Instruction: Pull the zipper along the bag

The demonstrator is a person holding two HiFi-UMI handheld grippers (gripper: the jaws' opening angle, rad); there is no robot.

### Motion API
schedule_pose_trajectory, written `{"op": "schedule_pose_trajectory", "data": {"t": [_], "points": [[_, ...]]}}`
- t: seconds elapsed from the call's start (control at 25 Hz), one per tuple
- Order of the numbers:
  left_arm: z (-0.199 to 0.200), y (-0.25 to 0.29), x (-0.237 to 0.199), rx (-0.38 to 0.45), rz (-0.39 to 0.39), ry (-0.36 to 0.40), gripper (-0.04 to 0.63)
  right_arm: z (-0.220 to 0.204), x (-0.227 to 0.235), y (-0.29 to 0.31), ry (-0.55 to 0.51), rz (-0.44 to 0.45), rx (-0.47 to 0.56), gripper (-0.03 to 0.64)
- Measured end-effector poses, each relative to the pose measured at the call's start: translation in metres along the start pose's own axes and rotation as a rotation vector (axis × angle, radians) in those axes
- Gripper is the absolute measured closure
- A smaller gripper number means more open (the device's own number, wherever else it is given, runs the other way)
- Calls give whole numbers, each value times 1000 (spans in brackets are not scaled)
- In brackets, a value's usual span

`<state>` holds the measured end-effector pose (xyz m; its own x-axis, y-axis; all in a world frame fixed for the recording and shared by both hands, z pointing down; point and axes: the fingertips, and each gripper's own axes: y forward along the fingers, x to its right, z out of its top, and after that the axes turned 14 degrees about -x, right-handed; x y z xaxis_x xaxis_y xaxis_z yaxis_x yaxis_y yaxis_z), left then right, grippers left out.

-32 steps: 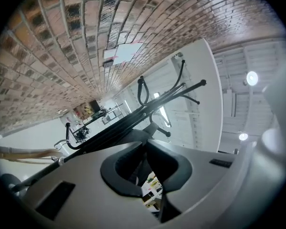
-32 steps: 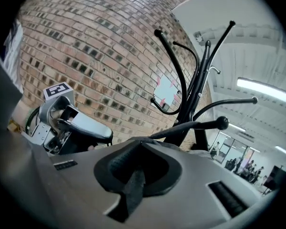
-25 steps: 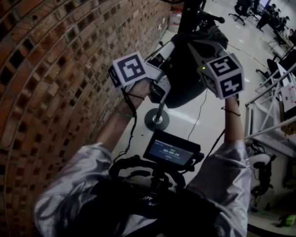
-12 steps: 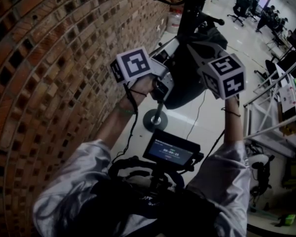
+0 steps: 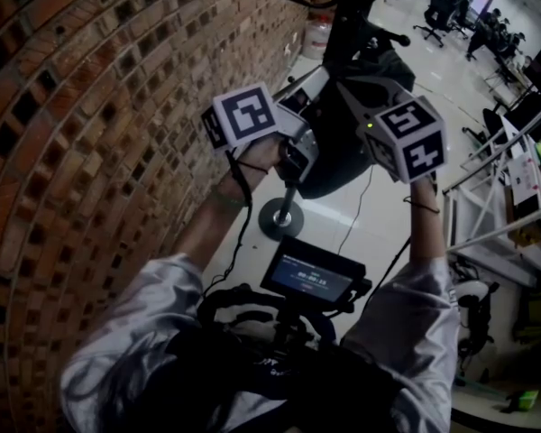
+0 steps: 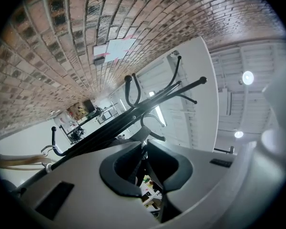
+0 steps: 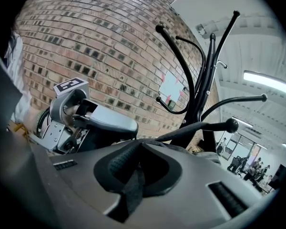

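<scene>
Dark fabric bag hangs from a black metal coat stand, just right of the red brick wall and above the pale glossy floor. The stand's round base rests on that floor below the bag. At the bag, a black woven zipper pull strap runs between the fingers of the right gripper, which are closed tight on it. The left gripper works the bag's left side, close to the wall. Its fingers are drawn almost together, with a thin dark strip of the bag pinched between them. In the head view both grippers are raised at the bag side by side, their marker cubes facing the camera, the right one a little farther out. Nearer the person, a small black screen sits at chest height between the two grey sleeves.
</scene>
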<state>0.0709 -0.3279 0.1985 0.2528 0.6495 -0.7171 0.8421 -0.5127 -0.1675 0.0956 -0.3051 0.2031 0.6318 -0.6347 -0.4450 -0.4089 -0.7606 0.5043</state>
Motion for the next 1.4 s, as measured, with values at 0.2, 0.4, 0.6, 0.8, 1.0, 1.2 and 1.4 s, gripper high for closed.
{"op": "schedule_pose_trajectory", "data": {"t": [0.2, 0.4, 0.6, 0.8, 1.0, 1.2, 1.4], "points": [[1, 2, 0, 5, -8, 10, 560, 1, -3, 0, -5, 3, -6, 611], [2, 1, -1, 10, -7, 21, 558, 2, -6, 1, -8, 11, -6, 607], [1, 2, -2, 12, -14, 1, 558, 2, -9, 3, -23, 8, -17, 604], [1, 1, -2, 17, -20, 6, 555, 2, -11, 4, -44, -5, -28, 603], [-2, 0, 2, 7, 6, 103, 555, 2, -12, 6, -174, -121, -60, 600], [-6, -3, 3, -1, 31, 173, 557, -1, -8, 7, -167, -199, -5, 600], [-17, -17, 15, -2, -39, 167, 557, -6, -13, 1, -114, -236, 86, 551]]}}
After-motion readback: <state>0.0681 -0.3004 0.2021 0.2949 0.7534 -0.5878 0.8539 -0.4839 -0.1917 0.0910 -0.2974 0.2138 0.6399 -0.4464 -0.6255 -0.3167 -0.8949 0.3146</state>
